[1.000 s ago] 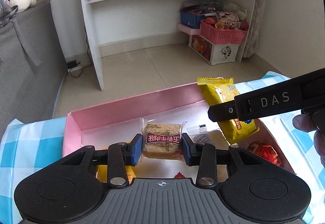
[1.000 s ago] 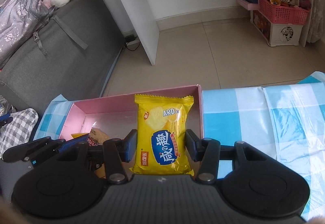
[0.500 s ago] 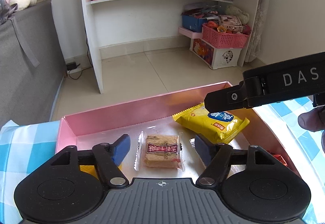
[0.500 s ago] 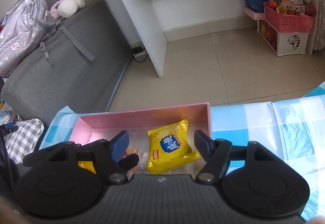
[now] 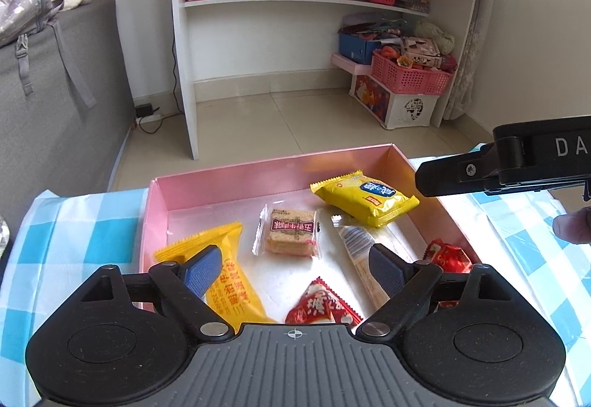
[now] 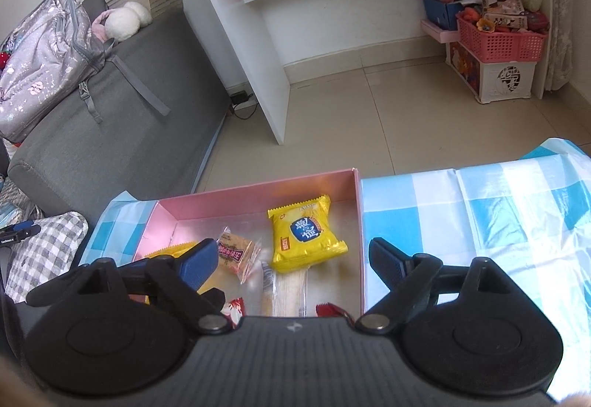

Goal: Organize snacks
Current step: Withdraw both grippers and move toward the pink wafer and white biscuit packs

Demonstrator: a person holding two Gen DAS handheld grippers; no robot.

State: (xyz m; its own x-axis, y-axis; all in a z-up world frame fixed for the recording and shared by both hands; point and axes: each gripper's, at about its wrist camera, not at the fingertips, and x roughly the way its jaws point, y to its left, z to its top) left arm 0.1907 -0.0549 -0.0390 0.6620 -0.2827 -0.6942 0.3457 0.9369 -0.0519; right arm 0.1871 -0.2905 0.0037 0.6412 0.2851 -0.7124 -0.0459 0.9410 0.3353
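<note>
Left claw [image 5: 291, 268]: fingers spread apart, nothing between them, above the near half of the pink box [image 5: 258, 172].
Right claw [image 6: 291, 261]: fingers apart, empty, over the box's right wall.
Yellow cracker pack [image 5: 365, 198]: lies flat at the box's far right corner; likely light, puffy, slippery film, brittle contents; best pinched across its short sides.
Clear-wrapped biscuit [image 5: 291, 231]: box centre; stiff but crumbly, so a gentle grip suits it.

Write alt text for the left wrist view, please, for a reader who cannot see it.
The open left gripper hangs empty above a pink box of wrapped snacks: a cracker pack in the middle, two yellow bags and red candies. The box sits on a blue checked cloth; the right gripper's arm enters from the right.
</note>
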